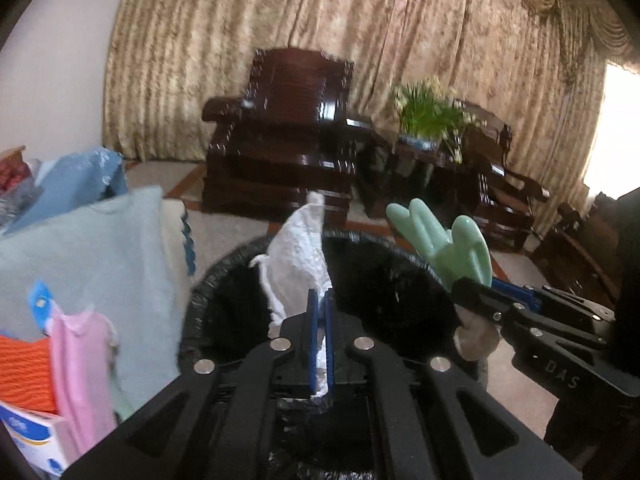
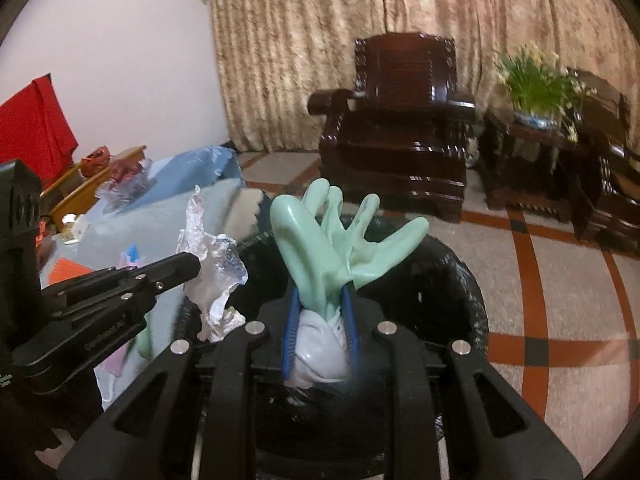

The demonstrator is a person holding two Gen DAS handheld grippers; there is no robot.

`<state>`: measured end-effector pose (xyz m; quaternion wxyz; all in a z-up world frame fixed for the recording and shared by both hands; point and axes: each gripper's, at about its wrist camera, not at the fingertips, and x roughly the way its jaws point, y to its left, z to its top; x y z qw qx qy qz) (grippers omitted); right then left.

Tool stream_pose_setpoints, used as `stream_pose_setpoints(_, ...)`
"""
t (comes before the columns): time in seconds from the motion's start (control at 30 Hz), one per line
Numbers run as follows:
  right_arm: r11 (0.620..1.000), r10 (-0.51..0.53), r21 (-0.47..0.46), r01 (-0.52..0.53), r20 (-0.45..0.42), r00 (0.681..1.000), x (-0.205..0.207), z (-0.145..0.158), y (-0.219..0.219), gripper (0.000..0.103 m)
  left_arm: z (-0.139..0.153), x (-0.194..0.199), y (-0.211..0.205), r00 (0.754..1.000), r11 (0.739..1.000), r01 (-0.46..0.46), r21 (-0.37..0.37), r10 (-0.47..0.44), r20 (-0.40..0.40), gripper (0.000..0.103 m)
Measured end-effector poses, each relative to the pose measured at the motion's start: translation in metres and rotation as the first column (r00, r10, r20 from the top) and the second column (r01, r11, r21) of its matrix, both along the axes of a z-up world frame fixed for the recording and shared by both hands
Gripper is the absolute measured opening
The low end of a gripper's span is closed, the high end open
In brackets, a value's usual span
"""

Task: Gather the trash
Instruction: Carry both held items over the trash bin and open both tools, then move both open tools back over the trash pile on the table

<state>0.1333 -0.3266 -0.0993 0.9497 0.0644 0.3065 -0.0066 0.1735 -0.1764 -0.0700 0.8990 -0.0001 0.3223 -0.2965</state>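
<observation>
My left gripper [image 1: 320, 300] is shut on a crumpled white wrapper [image 1: 298, 252] and holds it over the open bin lined with a black bag [image 1: 224, 280]. From the right wrist view the same wrapper [image 2: 212, 276] looks silvery, pinched in the left gripper [image 2: 192, 266]. My right gripper [image 2: 320, 300] is shut on a mint-green rubber glove [image 2: 324, 240], whose fingers stand up above the bin's black bag [image 2: 460, 280]. In the left wrist view the glove [image 1: 444, 240] and the right gripper [image 1: 480, 298] come in from the right, over the bin's far rim.
Left of the bin a table carries a pale blue towel [image 1: 100, 264], a pink cloth [image 1: 80, 380], an orange cloth [image 1: 24, 372] and a paper box [image 1: 28, 440]. Dark wooden armchairs [image 1: 280, 136] and a potted plant [image 1: 428, 112] stand before the curtain on tiled floor [image 2: 560, 320].
</observation>
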Motion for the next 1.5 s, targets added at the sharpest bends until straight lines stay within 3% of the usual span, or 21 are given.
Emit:
stream_pose_setpoints(0.03,1.000,-0.007,0.005,0.007,-0.016,1.000,0.003,-0.006,-0.001,0.021,-0.004,0.001,0.000,1.000,1.000,0.004,0.002,-0.004,-0.010,0.012)
stream_pose_setpoints(0.13,1.000,-0.029,0.006,0.029,-0.051,0.998,0.006,-0.020,-0.003,0.030,-0.011,0.003,0.001,0.999,1.000,-0.002,0.000,0.002,-0.032,0.055)
stream_pose_setpoints(0.17,0.999,-0.034,0.009,0.034,-0.059,0.998,0.005,-0.023,-0.004,0.035,-0.012,0.003,0.004,0.999,1.000,-0.011,-0.005,0.011,-0.032,0.058)
stream_pose_setpoints(0.27,0.999,-0.053,0.002,0.053,-0.053,0.997,0.004,-0.026,-0.003,0.062,-0.011,0.002,0.017,0.999,0.999,-0.038,0.011,0.038,-0.018,0.069)
stream_pose_setpoints(0.33,0.997,-0.070,-0.013,0.070,-0.040,0.997,0.002,-0.023,0.000,0.084,-0.010,-0.001,0.030,0.998,0.997,-0.069,0.016,0.069,-0.003,0.079)
stream_pose_setpoints(0.37,0.996,-0.084,-0.021,0.084,-0.024,0.996,0.000,-0.021,0.003,0.089,-0.010,-0.001,0.035,0.996,0.996,-0.085,0.022,0.085,0.003,0.088)
stream_pose_setpoints(0.43,0.996,-0.091,-0.018,0.091,-0.003,0.996,-0.003,-0.017,0.008,0.095,-0.006,-0.005,0.051,0.991,0.990,-0.133,0.040,0.132,0.021,0.097)
stream_pose_setpoints(0.73,0.998,0.027,0.049,-0.030,0.049,0.998,-0.002,0.002,0.068,0.096,0.004,-0.034,0.142,0.955,0.954,-0.289,0.085,0.281,0.092,0.097)
stream_pose_setpoints(1.07,0.965,0.249,0.063,-0.254,0.080,0.965,0.011,0.010,0.174,0.096,0.006,-0.061,0.244,0.869,0.865,-0.486,0.127,0.463,0.176,0.097)
stream_pose_setpoints(1.2,0.952,0.293,0.075,-0.297,0.055,0.954,0.023,0.001,0.205,0.095,0.003,-0.062,0.275,0.834,0.827,-0.545,0.139,0.519,0.185,0.097)
stream_pose_setpoints(1.3,0.948,0.312,0.062,-0.313,0.026,0.950,0.031,-0.011,0.225,0.089,0.000,-0.061,0.291,0.810,0.799,-0.582,0.152,0.553,0.195,0.097)
stream_pose_setpoints(1.5,0.948,0.315,0.060,-0.312,-0.052,0.948,0.051,-0.039,0.249,0.082,-0.014,-0.059,0.318,0.785,0.765,-0.619,0.175,0.595,0.174,0.097)
